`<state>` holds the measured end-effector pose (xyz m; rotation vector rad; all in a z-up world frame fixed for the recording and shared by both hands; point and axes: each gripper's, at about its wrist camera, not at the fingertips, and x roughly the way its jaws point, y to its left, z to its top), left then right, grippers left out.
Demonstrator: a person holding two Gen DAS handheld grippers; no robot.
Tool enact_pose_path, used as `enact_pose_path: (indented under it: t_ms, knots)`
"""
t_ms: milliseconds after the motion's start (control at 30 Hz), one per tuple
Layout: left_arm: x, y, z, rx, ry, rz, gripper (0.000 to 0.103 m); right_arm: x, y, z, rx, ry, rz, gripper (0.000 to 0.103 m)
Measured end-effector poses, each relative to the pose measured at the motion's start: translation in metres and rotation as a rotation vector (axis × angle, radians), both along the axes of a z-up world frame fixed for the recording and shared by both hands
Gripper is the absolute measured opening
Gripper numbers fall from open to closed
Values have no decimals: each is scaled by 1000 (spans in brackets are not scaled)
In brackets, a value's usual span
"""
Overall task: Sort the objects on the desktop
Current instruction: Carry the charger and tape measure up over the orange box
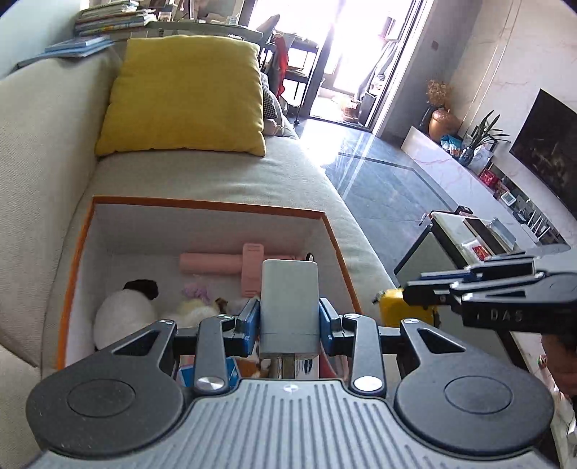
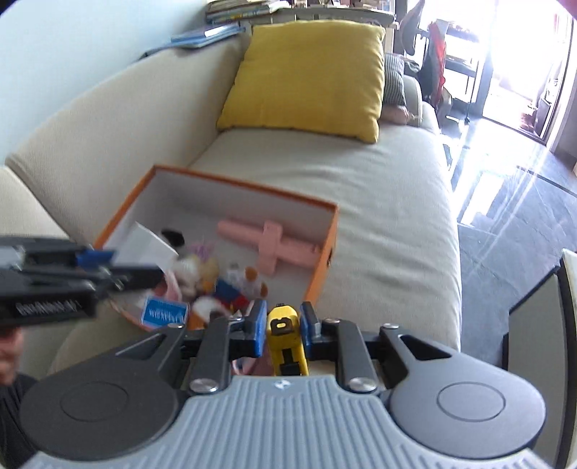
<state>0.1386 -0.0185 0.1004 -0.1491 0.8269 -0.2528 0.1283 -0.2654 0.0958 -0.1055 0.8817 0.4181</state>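
Observation:
An orange box (image 1: pixel 202 204) with a white inside sits on the beige sofa; it also shows in the right wrist view (image 2: pixel 326 249). It holds a pink cross-shaped item (image 1: pixel 230 265), a white plush (image 1: pixel 122 317) and several small toys (image 2: pixel 223 285). My left gripper (image 1: pixel 289 317) is shut on a grey rectangular block (image 1: pixel 289 306), held above the box. My right gripper (image 2: pixel 283 323) is shut on a yellow tape measure (image 2: pixel 285 335), just outside the box's near right corner. The right gripper also shows in the left wrist view (image 1: pixel 414 292).
A yellow cushion (image 1: pixel 187 93) leans on the sofa back. Books (image 1: pixel 108 18) lie on the ledge behind. A low table (image 1: pixel 465 238) with items stands right of the sofa, next to a TV unit (image 1: pixel 468 169).

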Motion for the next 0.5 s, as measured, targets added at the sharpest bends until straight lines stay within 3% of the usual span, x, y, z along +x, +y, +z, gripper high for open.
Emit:
enact_pose_path:
  t_ms: [233, 500]
  knots:
    - [33, 3, -38, -59, 44, 9, 38, 66, 35, -29, 24, 48, -2, 21]
    - [39, 27, -60, -95, 88, 45, 38, 101, 65, -89, -147, 152, 9, 21]
